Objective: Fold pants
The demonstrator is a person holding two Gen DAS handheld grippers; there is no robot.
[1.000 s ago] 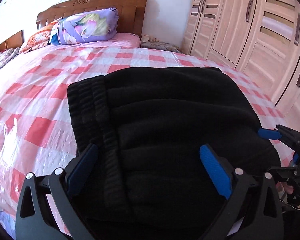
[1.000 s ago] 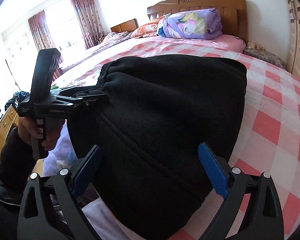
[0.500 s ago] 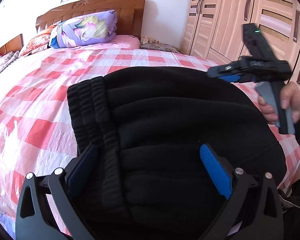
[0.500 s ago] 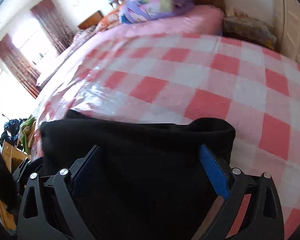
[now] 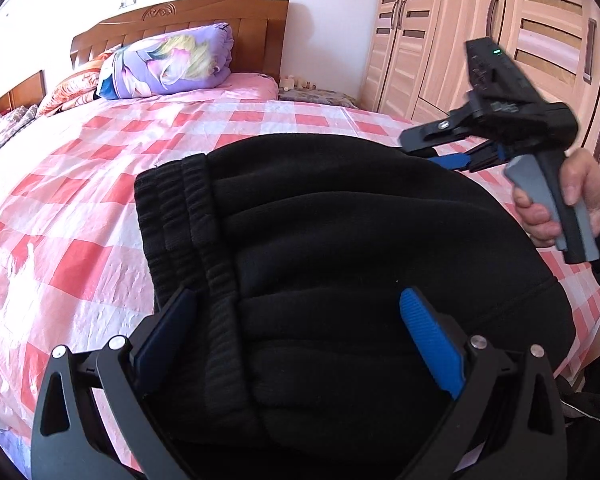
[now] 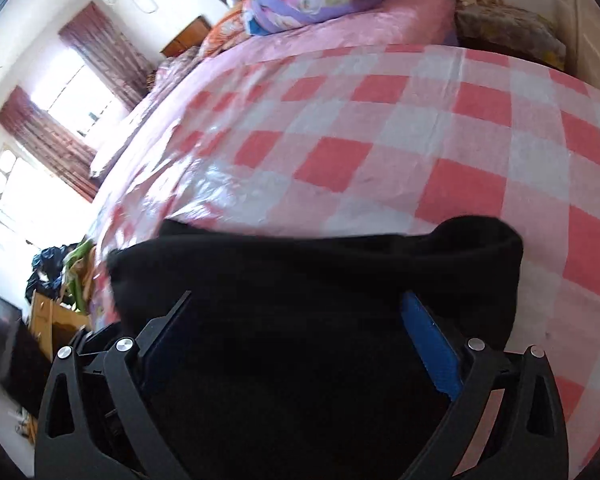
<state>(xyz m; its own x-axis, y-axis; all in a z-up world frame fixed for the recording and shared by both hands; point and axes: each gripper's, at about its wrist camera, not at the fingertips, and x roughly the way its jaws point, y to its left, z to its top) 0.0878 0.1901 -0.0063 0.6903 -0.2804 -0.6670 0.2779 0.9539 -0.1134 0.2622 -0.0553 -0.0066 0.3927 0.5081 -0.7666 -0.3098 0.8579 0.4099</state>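
Observation:
Black fleece pants (image 5: 340,240) lie folded in a thick bundle on the pink checked bed sheet (image 5: 80,220), ribbed waistband (image 5: 188,220) on the left. My left gripper (image 5: 296,320) hovers low over the bundle's near edge, open, with the fabric lying under and between its fingers. A hand (image 5: 560,204) holds my right gripper (image 5: 456,160) above the bundle's far right side. In the right wrist view, that gripper (image 6: 296,320) is open over the black pants (image 6: 320,280), which fill the lower frame and hide part of its blue pads.
A folded purple floral quilt (image 5: 168,64) and pillows rest against the wooden headboard (image 5: 180,20). A tall wooden wardrobe (image 5: 500,40) stands to the right of the bed. Curtained windows (image 6: 80,100) and a cluttered wooden cabinet (image 6: 52,312) are on the left.
The right gripper rose from the bed's near right edge and swung over the pants' right side, now tilted down at them. The left gripper and the pants barely moved.

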